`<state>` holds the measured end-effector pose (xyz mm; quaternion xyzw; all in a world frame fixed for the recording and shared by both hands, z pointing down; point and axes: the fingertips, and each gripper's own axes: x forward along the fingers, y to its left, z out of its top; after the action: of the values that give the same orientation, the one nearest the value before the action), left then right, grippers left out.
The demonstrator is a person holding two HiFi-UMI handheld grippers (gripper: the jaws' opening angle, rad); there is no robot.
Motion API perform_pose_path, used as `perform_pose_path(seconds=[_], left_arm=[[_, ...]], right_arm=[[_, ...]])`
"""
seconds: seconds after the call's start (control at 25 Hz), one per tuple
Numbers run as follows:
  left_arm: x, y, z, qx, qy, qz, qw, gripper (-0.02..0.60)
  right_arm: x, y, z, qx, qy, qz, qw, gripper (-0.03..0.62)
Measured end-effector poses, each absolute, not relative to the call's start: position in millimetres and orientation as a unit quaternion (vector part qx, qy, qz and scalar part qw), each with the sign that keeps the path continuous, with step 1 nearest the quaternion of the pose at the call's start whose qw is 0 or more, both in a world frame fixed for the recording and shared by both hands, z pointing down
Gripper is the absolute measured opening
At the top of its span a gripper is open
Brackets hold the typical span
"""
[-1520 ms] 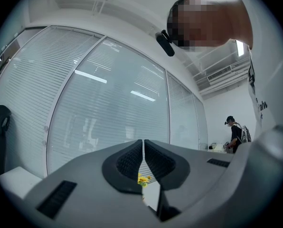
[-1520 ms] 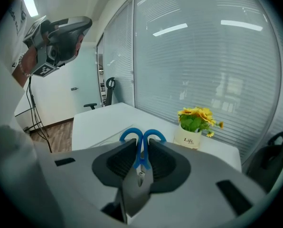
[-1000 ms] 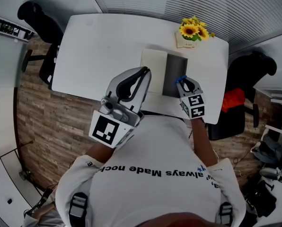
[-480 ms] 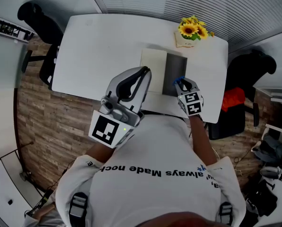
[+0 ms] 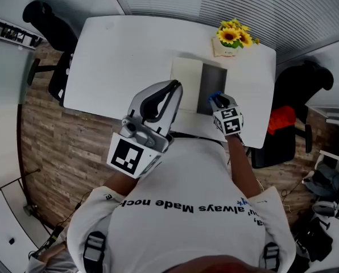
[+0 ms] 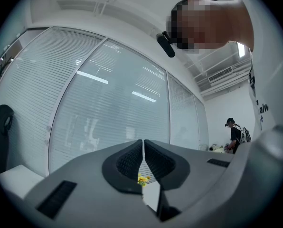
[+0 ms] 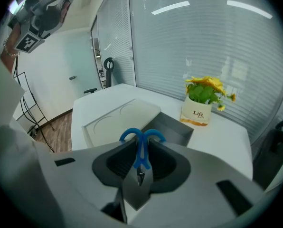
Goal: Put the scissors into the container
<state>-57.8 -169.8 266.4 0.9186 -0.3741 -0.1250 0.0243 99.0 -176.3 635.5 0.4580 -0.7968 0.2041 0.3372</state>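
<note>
My right gripper (image 7: 141, 156) is shut on a pair of scissors (image 7: 142, 140) with blue handles; the handle loops stick out past the jaws. In the head view this gripper (image 5: 217, 99) hangs over the near edge of the dark grey container (image 5: 211, 87), which stands open on the white table (image 5: 118, 56). In the right gripper view the container (image 7: 174, 128) lies just beyond the scissors. My left gripper (image 5: 170, 89) is raised well above the table on the left. In the left gripper view its jaws (image 6: 143, 156) are shut, hold nothing and point at a glass wall.
A cream lid (image 5: 186, 79) lies flat against the container's left side and also shows in the right gripper view (image 7: 117, 115). A pot of yellow flowers (image 5: 232, 37) stands at the table's far right corner. Black chairs (image 5: 50, 21) stand on either side of the table.
My right gripper has moved a little forward with the scissors, towards the container. The left gripper has stayed where it was.
</note>
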Motion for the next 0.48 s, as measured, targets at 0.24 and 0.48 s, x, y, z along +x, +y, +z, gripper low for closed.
perform_pose_path(seconds=[0.24, 0.48], left_arm=[[-64, -171, 269, 0.917, -0.379, -0.122, 0.027, 0.031], [-69, -173, 269, 0.914, -0.384, -0.124, 0.029, 0.031]], right_arm=[[96, -182, 643, 0.457, -0.795, 0.213, 0.338, 0.092], [95, -190, 650, 0.459, -0.791, 0.221, 0.339, 0.093]])
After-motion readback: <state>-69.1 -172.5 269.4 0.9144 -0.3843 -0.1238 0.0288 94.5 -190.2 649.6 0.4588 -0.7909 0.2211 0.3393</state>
